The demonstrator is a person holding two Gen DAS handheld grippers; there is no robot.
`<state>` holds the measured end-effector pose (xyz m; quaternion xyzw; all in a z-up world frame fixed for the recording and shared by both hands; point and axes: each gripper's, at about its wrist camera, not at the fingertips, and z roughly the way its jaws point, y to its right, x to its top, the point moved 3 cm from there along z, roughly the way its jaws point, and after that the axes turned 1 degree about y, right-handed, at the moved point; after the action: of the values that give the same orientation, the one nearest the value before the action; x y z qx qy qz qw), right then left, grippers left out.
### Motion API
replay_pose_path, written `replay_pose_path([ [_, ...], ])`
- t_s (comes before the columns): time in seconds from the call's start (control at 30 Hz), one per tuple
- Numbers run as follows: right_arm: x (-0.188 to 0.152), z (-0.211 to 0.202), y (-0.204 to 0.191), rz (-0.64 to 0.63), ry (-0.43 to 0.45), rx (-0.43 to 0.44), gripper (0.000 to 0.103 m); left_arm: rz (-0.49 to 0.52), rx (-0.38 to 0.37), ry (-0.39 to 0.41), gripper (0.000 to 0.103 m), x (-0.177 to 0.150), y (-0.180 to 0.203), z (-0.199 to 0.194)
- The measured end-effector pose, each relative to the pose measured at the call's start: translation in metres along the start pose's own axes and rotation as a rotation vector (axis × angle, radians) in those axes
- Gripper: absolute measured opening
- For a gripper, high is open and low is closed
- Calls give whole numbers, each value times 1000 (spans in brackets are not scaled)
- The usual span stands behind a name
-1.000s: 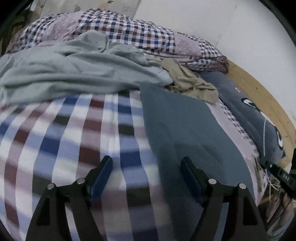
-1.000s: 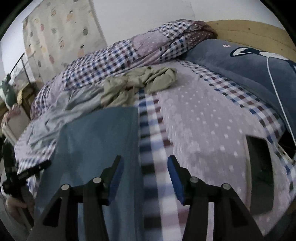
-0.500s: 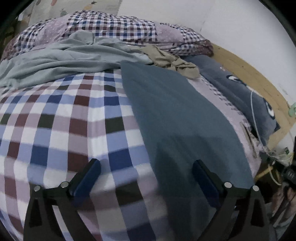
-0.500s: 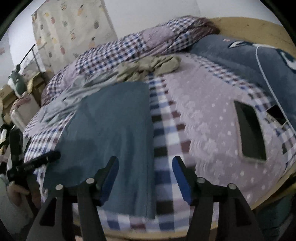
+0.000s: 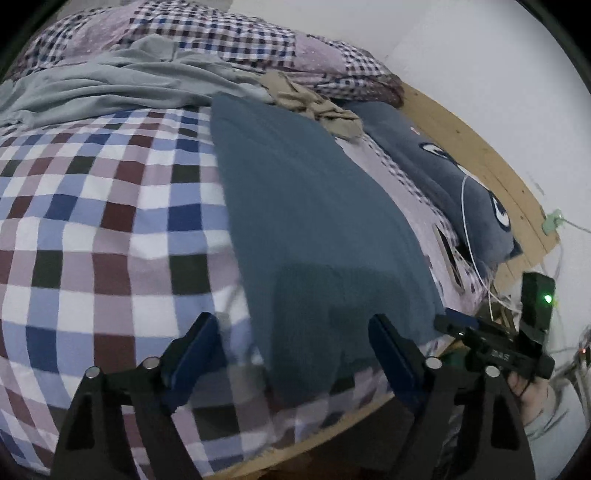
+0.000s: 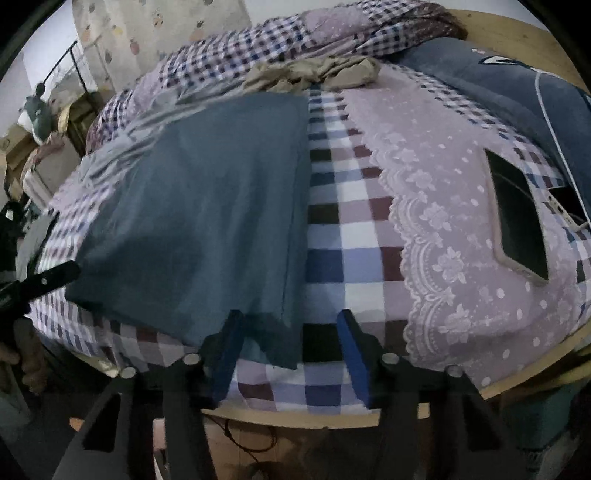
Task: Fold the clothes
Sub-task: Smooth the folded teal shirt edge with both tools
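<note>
A dark teal garment [image 5: 314, 229] [image 6: 207, 218] lies flat as a long folded rectangle on the checked bed cover, its near end at the bed's front edge. My left gripper [image 5: 295, 347] stands open over that near end, empty. My right gripper [image 6: 290, 343] is open too, with the garment's near right corner between its fingers and untouched. A crumpled beige garment [image 5: 314, 103] [image 6: 314, 74] and a loose pale grey-green garment [image 5: 110, 81] lie at the far end. The right gripper's tool shows in the left wrist view [image 5: 495, 347], held by a hand.
A checked duvet [image 5: 221, 33] is heaped at the back. A blue cat-face pillow [image 5: 454, 192] lies by the wooden bed frame [image 5: 491, 155]. A phone [image 6: 517, 218] and a cable rest on the lace-trimmed cloth [image 6: 436, 206] at the right. Furniture stands at the far left [image 6: 37, 122].
Both grippers have drawn back from over the bed to its front edge. The teal garment lies as before, now seen whole. Both stay open.
</note>
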<state>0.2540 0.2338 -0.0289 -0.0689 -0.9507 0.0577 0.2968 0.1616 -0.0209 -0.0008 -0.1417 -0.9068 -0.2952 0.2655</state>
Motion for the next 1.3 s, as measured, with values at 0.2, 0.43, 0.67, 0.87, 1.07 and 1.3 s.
replay_pose_path([
  [0.2, -3, 1, 2, -22, -30, -71, 5, -32, 19, -74, 17, -14, -4, 6],
  [0.43, 4, -21, 38, 134, 49, -226, 8, -86, 19, -173, 14, -42, -8, 3],
  [0.67, 27, -35, 24, 154, 185, -221, 39, -100, -68, 54, 38, -21, -12, -46],
  [0.87, 46, -17, -22, 60, 209, -144, 49, -151, -132, 131, 70, -8, -32, -60],
  [1.07, 55, -2, -63, -35, 201, -78, 51, -268, -226, 88, 73, 4, -57, -42],
  [1.3, 62, -1, -71, -35, 221, -32, 51, -299, -343, -16, 74, 17, -51, -4],
])
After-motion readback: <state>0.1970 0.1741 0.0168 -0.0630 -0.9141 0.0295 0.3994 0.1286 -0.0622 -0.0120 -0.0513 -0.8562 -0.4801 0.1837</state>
